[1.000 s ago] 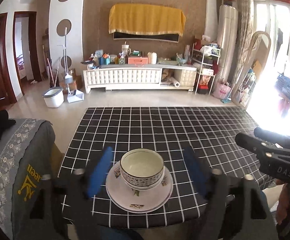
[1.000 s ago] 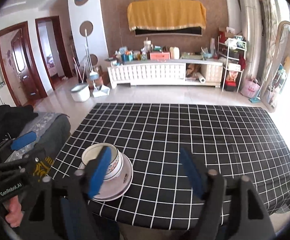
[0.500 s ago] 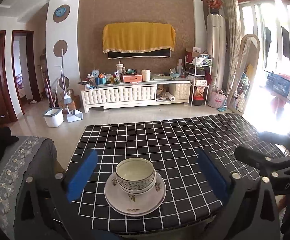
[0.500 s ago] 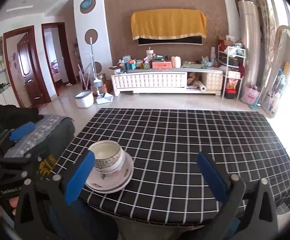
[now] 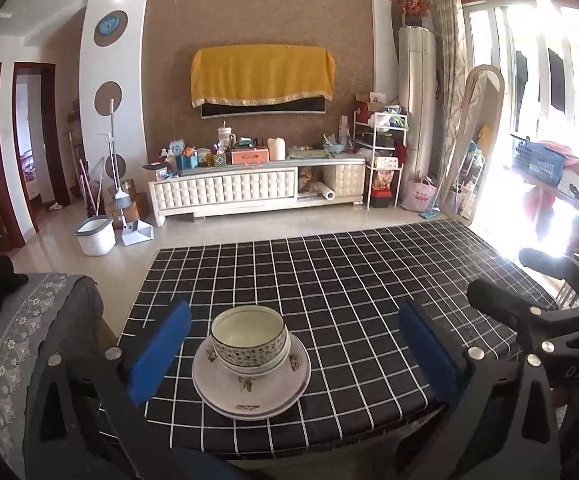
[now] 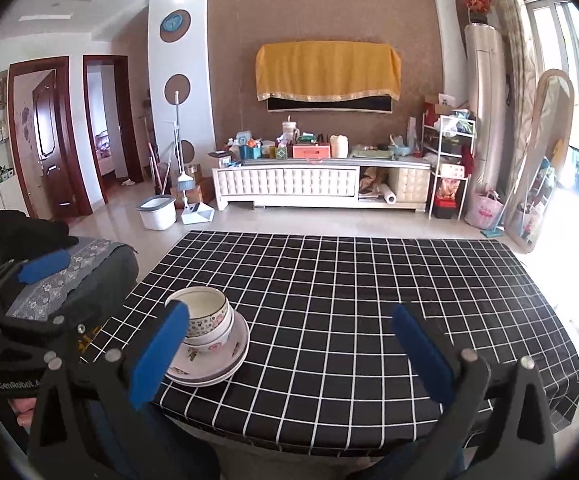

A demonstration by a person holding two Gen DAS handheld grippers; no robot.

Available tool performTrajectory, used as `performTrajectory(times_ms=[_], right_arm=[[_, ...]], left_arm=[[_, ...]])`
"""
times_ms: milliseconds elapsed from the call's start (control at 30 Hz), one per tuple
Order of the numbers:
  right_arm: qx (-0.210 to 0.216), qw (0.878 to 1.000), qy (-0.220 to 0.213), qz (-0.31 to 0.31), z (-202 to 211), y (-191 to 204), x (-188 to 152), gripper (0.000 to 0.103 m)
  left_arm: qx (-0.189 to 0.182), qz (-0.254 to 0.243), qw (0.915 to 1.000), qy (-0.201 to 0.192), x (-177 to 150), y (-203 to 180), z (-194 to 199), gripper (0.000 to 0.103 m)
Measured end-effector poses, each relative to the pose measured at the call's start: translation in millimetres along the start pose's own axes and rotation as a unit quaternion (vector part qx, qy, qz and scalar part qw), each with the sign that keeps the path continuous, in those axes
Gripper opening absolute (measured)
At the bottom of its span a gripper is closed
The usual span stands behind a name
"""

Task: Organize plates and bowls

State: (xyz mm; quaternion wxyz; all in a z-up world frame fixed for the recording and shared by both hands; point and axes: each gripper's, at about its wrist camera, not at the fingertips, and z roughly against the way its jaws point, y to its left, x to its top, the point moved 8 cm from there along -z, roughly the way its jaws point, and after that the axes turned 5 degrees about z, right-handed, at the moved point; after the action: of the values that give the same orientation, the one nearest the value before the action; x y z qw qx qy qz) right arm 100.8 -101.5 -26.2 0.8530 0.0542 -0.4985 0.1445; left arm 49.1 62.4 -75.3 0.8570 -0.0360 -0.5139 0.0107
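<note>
- The bowls (image 5: 250, 338) sit nested on stacked plates (image 5: 251, 394), near the tabletop's (image 5: 349, 280) front edge, toward its left corner.
- The left gripper (image 5: 289, 354) hangs over the front edge, jaws spread wide to either side of the stack, touching nothing.
- The right gripper (image 6: 289, 354) is likewise released and empty; its left pad (image 6: 157, 354) overlaps the stack in view, though contact cannot be told.
- Checked cloth lies bare from the stack to the far and right edges.
</note>
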Motion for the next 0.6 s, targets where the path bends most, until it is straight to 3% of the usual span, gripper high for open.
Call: performTrajectory(times_ms=[600], right_arm=[[-0.010,1.000,0.010,0.005,-0.8,-5.0,-7.0,0.103]], left_arm=[[-0.007,-0.006,0.9999,0.006,-4.4,-6.6,3.0,0.102]])
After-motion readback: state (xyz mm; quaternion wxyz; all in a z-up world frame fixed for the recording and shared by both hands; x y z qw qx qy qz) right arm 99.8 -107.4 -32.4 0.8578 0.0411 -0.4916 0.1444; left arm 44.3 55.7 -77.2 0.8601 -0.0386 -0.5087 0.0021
